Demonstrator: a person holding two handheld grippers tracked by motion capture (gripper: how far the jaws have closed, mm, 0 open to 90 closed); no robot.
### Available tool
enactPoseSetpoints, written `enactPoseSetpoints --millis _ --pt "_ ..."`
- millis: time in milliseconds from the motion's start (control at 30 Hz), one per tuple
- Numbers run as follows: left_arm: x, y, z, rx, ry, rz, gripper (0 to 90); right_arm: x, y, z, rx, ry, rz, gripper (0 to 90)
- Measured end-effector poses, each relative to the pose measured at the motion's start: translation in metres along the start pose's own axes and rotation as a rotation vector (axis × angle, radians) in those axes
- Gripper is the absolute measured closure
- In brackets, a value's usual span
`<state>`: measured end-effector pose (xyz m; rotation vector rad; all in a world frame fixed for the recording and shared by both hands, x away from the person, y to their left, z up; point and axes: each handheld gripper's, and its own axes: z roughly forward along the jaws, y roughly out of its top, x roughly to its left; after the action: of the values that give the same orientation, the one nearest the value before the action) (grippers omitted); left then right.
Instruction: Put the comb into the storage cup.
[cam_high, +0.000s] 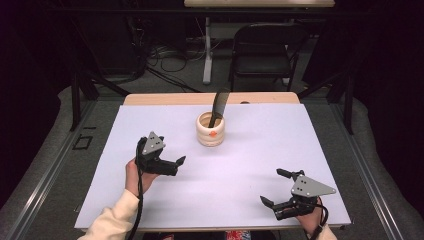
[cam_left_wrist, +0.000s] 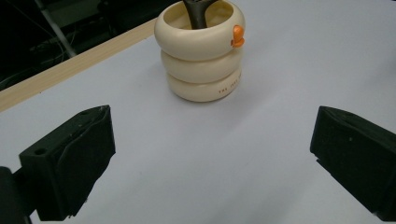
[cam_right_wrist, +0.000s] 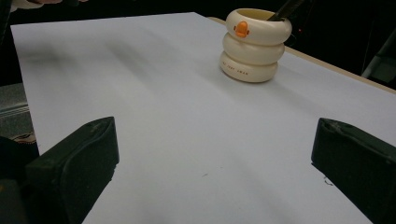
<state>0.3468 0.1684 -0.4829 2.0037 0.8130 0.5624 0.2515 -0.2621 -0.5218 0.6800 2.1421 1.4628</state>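
Left gripper view: cream three-ringed holder (cam_left_wrist: 201, 56), orange beak, dark utensil (cam_left_wrist: 198, 14) inside.

I hold my left gripper (cam_high: 175, 162) and right gripper (cam_high: 272, 187) low, both with jaws wide apart.

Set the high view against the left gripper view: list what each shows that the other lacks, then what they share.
High view alone: both hand-held grippers from outside, the left gripper and the right gripper, jaws apart and holding nothing, plus a folding chair and cables on the floor beyond the table.

Left gripper view alone: small print low on the cream holder, and that gripper's own black jaws seen from behind, spread wide over the sheet.

Shared: the three-ringed cream holder with its orange knob, the dark utensil standing in it, the white sheet and the table's wooden edge.
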Motion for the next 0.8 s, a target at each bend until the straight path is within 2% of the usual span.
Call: enactPoseSetpoints --millis 800 --pt "-0.014 -0.027 -0.028 -0.017 0.006 -0.01 0.1 0.0 0.0 0.001 0.0 0.002 0.003 0.1"
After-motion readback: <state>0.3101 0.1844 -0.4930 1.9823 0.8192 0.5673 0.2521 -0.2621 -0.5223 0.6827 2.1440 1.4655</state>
